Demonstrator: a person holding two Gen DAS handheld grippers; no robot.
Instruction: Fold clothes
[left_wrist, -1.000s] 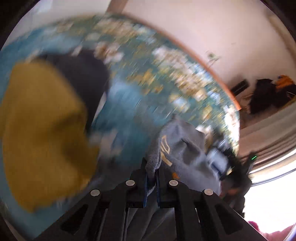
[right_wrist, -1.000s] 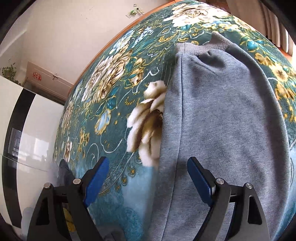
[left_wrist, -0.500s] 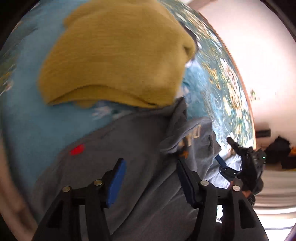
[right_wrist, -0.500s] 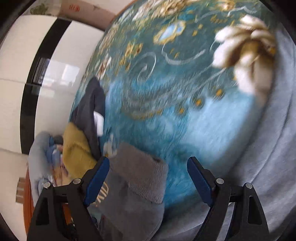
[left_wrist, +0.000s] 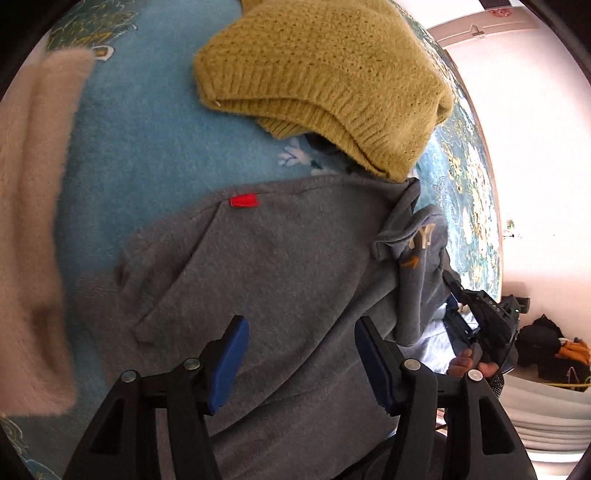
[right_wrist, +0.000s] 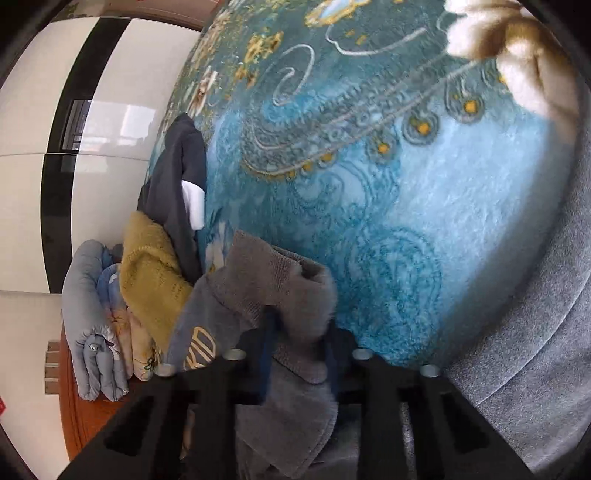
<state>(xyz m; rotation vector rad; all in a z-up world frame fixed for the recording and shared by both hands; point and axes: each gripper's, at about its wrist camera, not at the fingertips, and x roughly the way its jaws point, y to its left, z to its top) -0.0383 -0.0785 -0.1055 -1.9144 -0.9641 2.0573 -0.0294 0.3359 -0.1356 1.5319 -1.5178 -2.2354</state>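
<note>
- Right claw (right_wrist: 297, 354): closing on the ribbed cuff (right_wrist: 280, 273) of the gray sweatshirt (left_wrist: 288, 266), which I'd carry across for a fold.
- Left claw (left_wrist: 301, 365): fingers apart, empty, over the sweatshirt body, free for a fresh hold.
- Sweatshirt: spread on the blue floral blanket (right_wrist: 388, 192).
- Yellow sweater (left_wrist: 325, 77): folded, beside the sweatshirt (finished, I judge).

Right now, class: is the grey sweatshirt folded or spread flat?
Partly folded: the grey sweatshirt lies doubled over itself on the blanket, its ribbed cuff pinched in the right hand-held gripper.
</note>
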